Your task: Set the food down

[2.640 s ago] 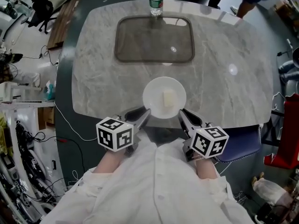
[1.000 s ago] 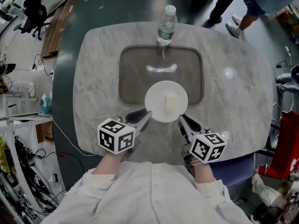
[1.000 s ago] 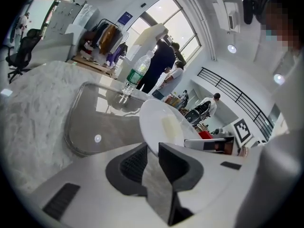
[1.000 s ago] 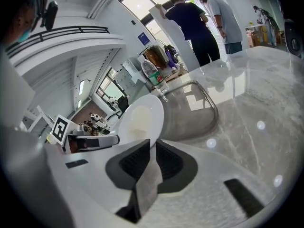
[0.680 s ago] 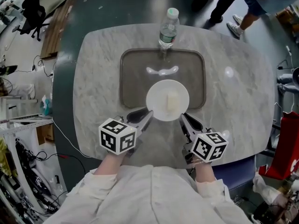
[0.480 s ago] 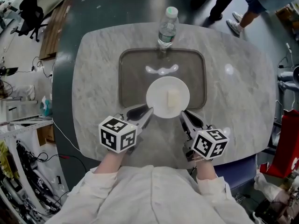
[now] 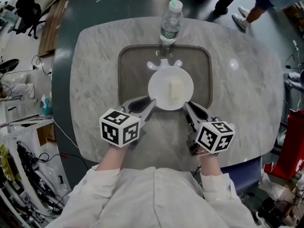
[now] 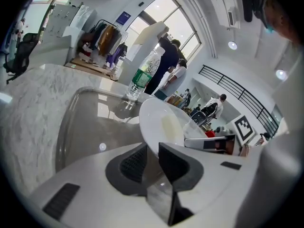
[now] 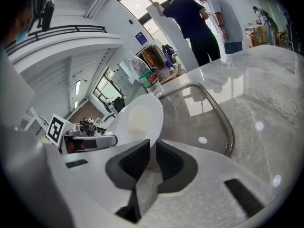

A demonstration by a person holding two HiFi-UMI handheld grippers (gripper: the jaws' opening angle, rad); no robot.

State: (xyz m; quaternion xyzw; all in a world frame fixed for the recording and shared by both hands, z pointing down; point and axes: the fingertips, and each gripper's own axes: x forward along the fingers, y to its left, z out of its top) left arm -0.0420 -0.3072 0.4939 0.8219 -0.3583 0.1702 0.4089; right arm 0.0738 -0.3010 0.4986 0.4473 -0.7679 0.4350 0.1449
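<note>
The pale block of food (image 7: 175,88) is sitting on the white plate (image 7: 159,82), and we're holding that plate over the dark tray (image 7: 130,75) on the marble bench (image 7: 95,80). Our left tongs (image 7: 151,106) are pinching its near-left rim and our right tongs (image 7: 186,107) are pinching the near-right one. A water bottle (image 7: 171,23) is standing at the tray's far edge.

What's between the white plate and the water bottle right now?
Nothing loose. In the head view, only a bare, glossy stretch of the dark tray and its far rim separate the white plate from the water bottle.
</note>
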